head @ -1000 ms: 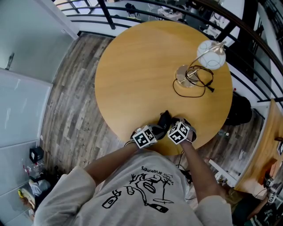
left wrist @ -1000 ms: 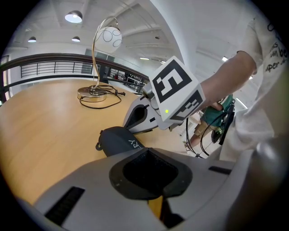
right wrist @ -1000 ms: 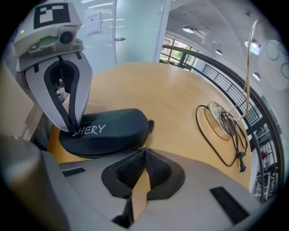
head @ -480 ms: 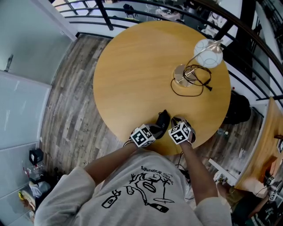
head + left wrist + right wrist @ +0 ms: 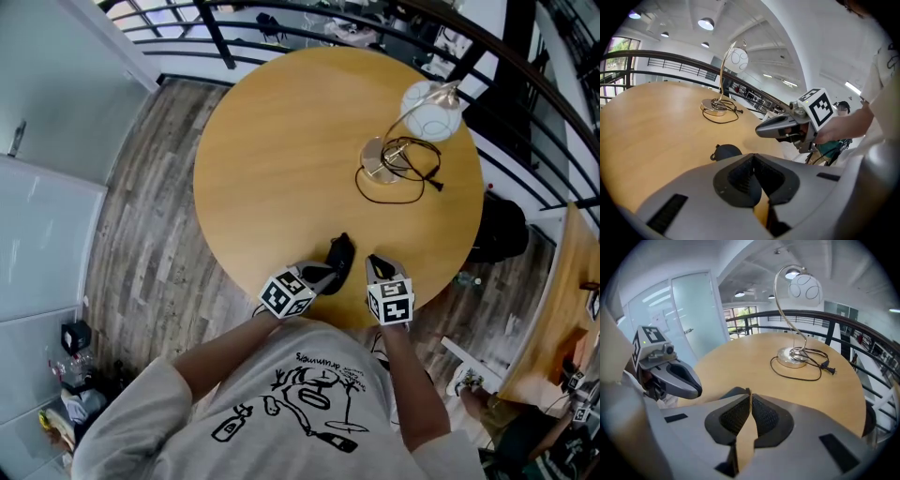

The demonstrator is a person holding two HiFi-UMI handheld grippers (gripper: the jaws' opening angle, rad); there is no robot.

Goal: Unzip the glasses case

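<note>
The black glasses case (image 5: 339, 253) lies on the round wooden table (image 5: 272, 141) near its front edge, and I cannot see whether its zip is undone. My left gripper (image 5: 325, 273) is shut, its tips just beside the near left end of the case. In the left gripper view the case (image 5: 727, 151) sits just past and left of the closed jaws (image 5: 753, 157), not between them. My right gripper (image 5: 373, 262) is also shut, a short gap to the right of the case, with nothing between its pads (image 5: 759, 414). A dark edge of the case (image 5: 733, 392) shows behind its jaws.
A desk lamp with a round metal base (image 5: 379, 160) and a white globe shade (image 5: 431, 111) stands at the far right of the table, its black cable (image 5: 412, 173) coiled beside it. A black railing (image 5: 281, 23) runs behind. The table edge is right under both grippers.
The right gripper has drawn back from the case toward the person. The left gripper has shifted a little left. The case has stayed about where it was.
</note>
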